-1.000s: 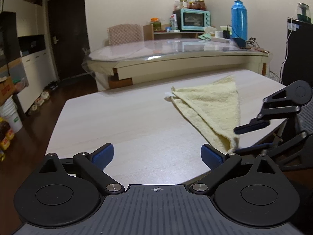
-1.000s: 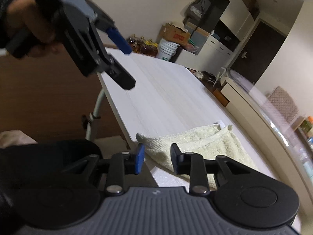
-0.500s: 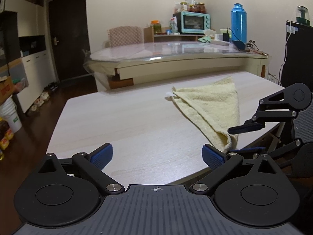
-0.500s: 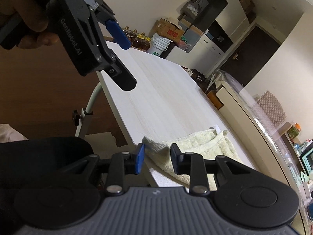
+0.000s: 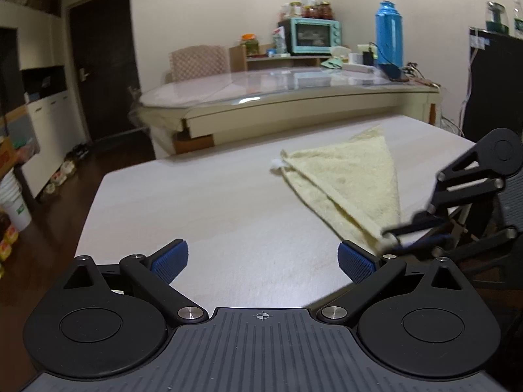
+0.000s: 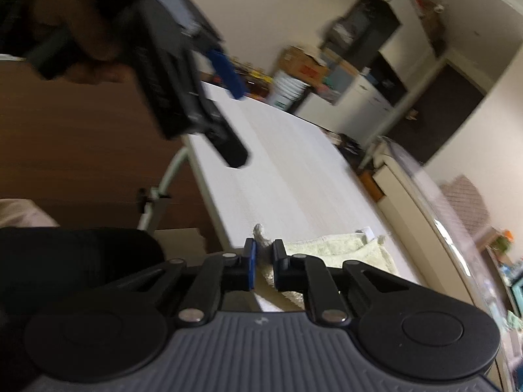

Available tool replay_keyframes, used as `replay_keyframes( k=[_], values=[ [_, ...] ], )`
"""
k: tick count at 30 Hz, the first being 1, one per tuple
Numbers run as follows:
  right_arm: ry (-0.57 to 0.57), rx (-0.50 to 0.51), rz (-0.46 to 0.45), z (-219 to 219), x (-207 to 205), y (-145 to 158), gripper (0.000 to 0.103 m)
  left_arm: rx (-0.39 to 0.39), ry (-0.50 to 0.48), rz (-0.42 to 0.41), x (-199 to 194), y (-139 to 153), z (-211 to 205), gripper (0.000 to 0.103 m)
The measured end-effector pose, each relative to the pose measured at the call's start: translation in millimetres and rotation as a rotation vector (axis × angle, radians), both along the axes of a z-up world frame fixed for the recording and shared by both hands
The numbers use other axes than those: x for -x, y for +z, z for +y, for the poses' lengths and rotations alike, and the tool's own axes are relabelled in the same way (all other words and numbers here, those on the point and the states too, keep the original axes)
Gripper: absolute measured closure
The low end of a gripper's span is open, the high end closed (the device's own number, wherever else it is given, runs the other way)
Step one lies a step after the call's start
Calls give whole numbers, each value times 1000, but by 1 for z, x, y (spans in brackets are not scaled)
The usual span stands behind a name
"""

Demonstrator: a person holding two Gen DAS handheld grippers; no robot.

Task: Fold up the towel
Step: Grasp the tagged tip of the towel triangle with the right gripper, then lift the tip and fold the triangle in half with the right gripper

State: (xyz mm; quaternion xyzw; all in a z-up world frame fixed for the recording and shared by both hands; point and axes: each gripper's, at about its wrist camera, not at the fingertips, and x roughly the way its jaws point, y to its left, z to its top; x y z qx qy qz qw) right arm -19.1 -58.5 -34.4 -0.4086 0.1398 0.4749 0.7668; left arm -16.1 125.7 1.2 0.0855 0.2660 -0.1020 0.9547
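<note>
Left-wrist and right-wrist views. The pale yellow towel (image 5: 353, 179), folded to a triangle, lies on the right part of my light wooden table (image 5: 209, 209), its near corner reaching the table's front edge. My right gripper (image 6: 263, 258) is closing its jaws on that corner; the terry cloth sits between the pads, a tuft standing above them. From the left wrist the same gripper (image 5: 392, 236) shows at the towel's tip, blurred. My left gripper (image 5: 263, 256) hovers over bare tabletop with its blue-padded fingers (image 5: 170, 258) wide apart and nothing between them. A person's hand (image 6: 85, 42) grips its handle.
</note>
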Motion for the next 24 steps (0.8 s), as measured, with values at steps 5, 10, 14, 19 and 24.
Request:
replay_keyframes(
  k=[5,10,14,19,24],
  values=[
    [131,33,85,-33,4,15,92,-22,-70,6,-43,11,-13,2],
    [162,26,148,-54,1,26,92,-54,-126,43,-100,6,-26,2],
    [183,-10,202,-63,3,36,92,-89,-184,68,-130,-1,-32,2],
    [206,-47,256,-67,1,41,92,-136,-233,107,-149,-13,-36,2],
    [225,-83,300,-70,0,43,92,-197,-252,141,-155,-24,-30,2]
  ],
)
